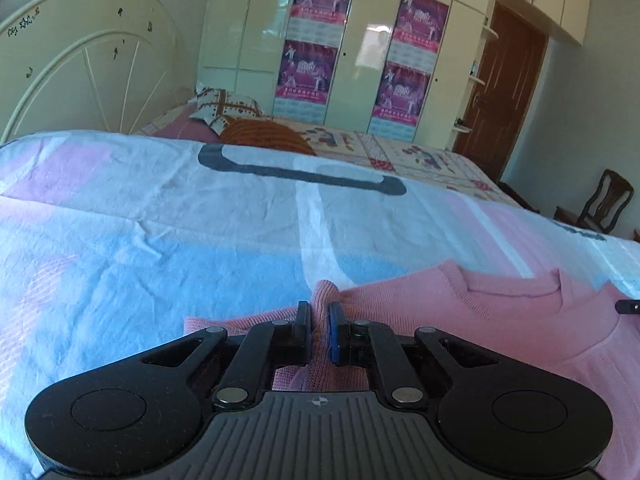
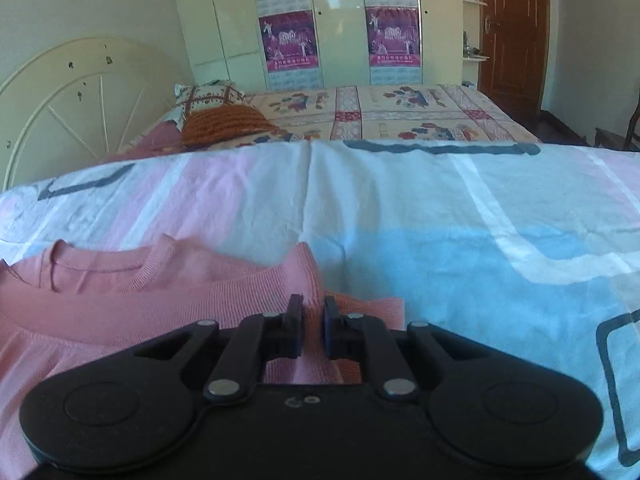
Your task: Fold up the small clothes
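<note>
A small pink knit sweater [image 1: 500,312] lies flat on a blue, pink and white sheet [image 1: 160,240], neckline toward the far side. My left gripper [image 1: 320,312] is shut on a pinched-up fold of the sweater's left shoulder, the fabric bunching up between the pads. In the right wrist view the same pink sweater [image 2: 140,300] fills the lower left. There my right gripper [image 2: 313,308] is shut on the sweater's right shoulder, with pink knit held between its fingers. A dark tip [image 1: 628,306] at the right edge of the left wrist view belongs to the other gripper.
The sheet covers a raised surface in front of a bed with a floral cover [image 2: 400,116], an orange knit item [image 2: 224,124] and a patterned pillow [image 2: 208,98]. Behind are a white headboard [image 1: 80,72], wardrobe doors with posters [image 1: 360,40], a brown door [image 2: 512,28] and a wooden chair [image 1: 604,200].
</note>
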Demonstrator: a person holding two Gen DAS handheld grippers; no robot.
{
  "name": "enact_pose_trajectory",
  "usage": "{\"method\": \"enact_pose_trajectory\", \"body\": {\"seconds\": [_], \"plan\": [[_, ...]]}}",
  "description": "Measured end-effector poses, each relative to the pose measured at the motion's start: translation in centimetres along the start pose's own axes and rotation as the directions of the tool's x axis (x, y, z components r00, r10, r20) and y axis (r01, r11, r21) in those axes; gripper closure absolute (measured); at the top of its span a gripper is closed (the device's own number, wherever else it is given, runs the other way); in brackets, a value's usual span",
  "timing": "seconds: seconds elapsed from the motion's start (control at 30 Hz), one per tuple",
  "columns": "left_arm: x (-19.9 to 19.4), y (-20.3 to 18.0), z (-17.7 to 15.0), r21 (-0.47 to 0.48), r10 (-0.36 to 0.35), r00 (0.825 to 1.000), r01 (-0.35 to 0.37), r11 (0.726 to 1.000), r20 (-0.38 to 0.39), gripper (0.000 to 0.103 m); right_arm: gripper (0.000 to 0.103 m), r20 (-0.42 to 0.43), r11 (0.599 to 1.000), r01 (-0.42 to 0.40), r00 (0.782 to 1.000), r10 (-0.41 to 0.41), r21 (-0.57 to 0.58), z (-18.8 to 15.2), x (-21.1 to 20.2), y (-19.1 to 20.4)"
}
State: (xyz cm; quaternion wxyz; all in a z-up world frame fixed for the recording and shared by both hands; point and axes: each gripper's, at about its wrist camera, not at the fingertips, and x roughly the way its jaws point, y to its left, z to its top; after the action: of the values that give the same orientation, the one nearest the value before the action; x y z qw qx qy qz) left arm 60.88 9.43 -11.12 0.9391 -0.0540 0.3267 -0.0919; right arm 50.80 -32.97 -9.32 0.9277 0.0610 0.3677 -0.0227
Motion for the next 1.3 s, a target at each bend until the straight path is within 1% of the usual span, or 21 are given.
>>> {"method": "enact_pose_trajectory", "body": {"seconds": [0.13,0.17,0.2,0.23,0.27,0.3,0.33,0.4,0.43,0.53,0.57,0.6,0.67,0.8,0.83,0.9,1.0,1.1,1.2,1.23,1.3], "plan": [[1.2,-0.6,0.0,0.035,0.026,0.999,-0.024,0.999,-0.036,0.093,0.093,-0.014,0.999,0.036,0.999,-0.035,0.010,-0.2,0.7,0.5],[1.2,-0.8,0.1,0.048,0.035,0.999,-0.033,0.998,-0.039,0.086,0.087,-0.020,0.999,0.044,0.999,-0.044,0.002,-0.1,0.7,0.7],[0.9,-1.0,0.2,0.063,0.052,0.998,-0.049,0.997,-0.041,0.080,0.076,-0.026,0.998,0.058,0.998,-0.057,0.002,0.0,0.6,0.9],[0.4,-1.2,0.4,0.075,0.079,0.996,-0.076,0.994,-0.041,0.059,0.063,-0.028,0.996,0.088,0.996,-0.088,-0.003,0.3,0.3,1.2],[-0.4,-1.8,0.5,0.091,0.117,0.993,-0.114,0.989,-0.024,0.037,0.033,-0.008,0.991,0.135,0.991,-0.135,-0.023,0.4,-0.6,2.0],[-1.8,-2.6,0.5,0.105,0.133,0.991,-0.135,0.985,0.026,0.035,0.033,0.048,0.990,0.137,0.990,-0.136,-0.037,0.2,-1.8,2.7],[-2.9,-3.5,0.4,0.101,0.094,0.994,-0.098,0.990,0.047,0.035,0.036,0.085,0.996,0.065,0.995,-0.061,-0.053,0.0,-2.9,3.5],[-4.0,-6.3,0.0,0.063,-0.045,0.999,0.044,0.997,0.013,0.035,0.064,0.048,0.992,-0.076,0.996,0.081,-0.098,-0.3,-3.4,5.8],[-4.2,-8.1,-0.7,0.072,-0.103,0.995,0.103,0.992,-0.001,0.035,0.069,0.027,0.979,-0.139,0.989,0.145,-0.150,-0.8,-3.3,7.6],[-3.8,-14.0,-2.8,0.187,-0.194,0.980,0.200,0.962,-0.052,0.035,0.060,-0.031,0.930,-0.254,0.966,0.255,-0.267,-2.6,-2.8,12.7],[-3.5,-14.8,-3.2,0.206,-0.193,0.979,0.201,0.958,-0.059,0.036,0.047,-0.046,0.917,-0.267,0.963,0.266,-0.297,-3.0,-2.6,14.0],[-3.3,-14.9,-3.3,0.192,-0.176,0.983,0.184,0.964,-0.057,0.036,0.053,-0.049,0.914,-0.242,0.970,0.239,-0.325,-3.5,-2.5,14.8],[-2.7,-12.9,-2.9,0.135,-0.140,0.988,0.148,0.980,-0.067,0.036,0.048,-0.047,0.911,-0.204,0.978,0.201,-0.359,-3.7,-2.1,14.5],[-2.6,-5.2,-2.4,0.047,0.032,0.998,-0.030,0.998,-0.047,0.036,0.047,-0.004,0.982,0.004,1.000,-0.005,-0.190,-2.3,-1.3,7.7],[-2.6,-3.8,-2.6,0.031,0.036,0.998,-0.035,0.999,-0.052,0.036,0.046,-0.010,0.990,0.052,0.998,-0.054,-0.133,-1.9,-1.1,5.7],[-2.9,-2.5,-3.0,0.009,0.002,0.999,-0.002,1.000,-0.040,0.036,0.044,-0.039,0.999,0.030,0.999,-0.032,-0.041,-1.9,-1.1,2.7],[-4.8,-4.8,-3.4,0.045,0.013,1.000,-0.012,0.999,-0.005,0.036,0.049,-0.004,0.996,0.049,0.999,-0.049,-0.078,-1.7,-2.7,4.3],[-6.7,-9.3,-4.7,0.119,-0.076,0.997,0.073,0.990,0.026,0.036,0.058,0.018,0.984,-0.095,0.995,0.099,-0.151,-3.1,-4.8,8.1],[-6.2,-13.2,-6.1,0.187,-0.127,0.992,0.130,0.974,-0.026,0.036,0.062,-0.044,0.939,-0.209,0.978,0.204,-0.272,-4.9,-5.0,12.5],[-5.2,-14.1,-6.7,0.214,-0.095,0.993,0.108,0.971,-0.072,0.036,0.061,-0.079,0.933,-0.208,0.978,0.193,-0.295,-5.4,-4.4,13.5],[-4.8,-14.9,-7.4,0.246,-0.062,0.997,0.073,0.966,-0.049,0.032,0.058,-0.053,0.923,-0.155,0.988,0.146,-0.351,-6.4,-3.8,14.4]]}}
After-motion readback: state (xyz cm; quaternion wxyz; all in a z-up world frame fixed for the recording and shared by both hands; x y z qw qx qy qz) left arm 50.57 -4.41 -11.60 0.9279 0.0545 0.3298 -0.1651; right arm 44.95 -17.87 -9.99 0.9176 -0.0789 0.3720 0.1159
